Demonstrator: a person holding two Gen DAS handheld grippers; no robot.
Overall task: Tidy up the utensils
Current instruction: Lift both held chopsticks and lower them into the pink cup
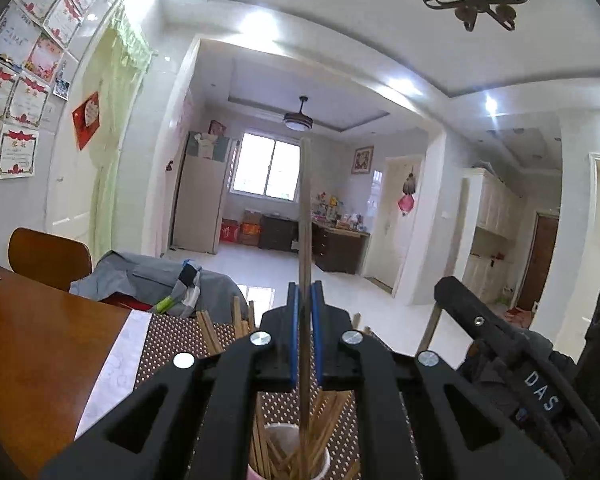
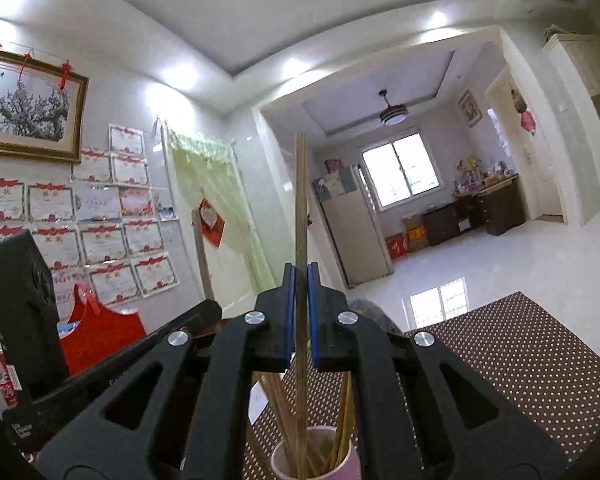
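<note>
Mid-step in sorting chopsticks: left gripper [image 1: 305,296] clamped tight on one upright chopstick [image 1: 305,216], right gripper [image 2: 301,280] likewise pinching its own chopstick [image 2: 300,200]. Both sticks hanging with lower ends at or just inside the pink cup [image 2: 340,468] already full of chopsticks. Next, probably: lower straight, then release. Underneath, a dotted brown mat [image 2: 520,352] on a wooden worktop [image 1: 40,340]; beyond, a tiled room with certificates [image 2: 100,240] on the wall.

Bright ceiling spots [image 2: 294,66] and the window [image 1: 266,166] glare, edges bow and darken, and the nearby cup [image 2: 316,458] looks perhaps slightly soft.
</note>
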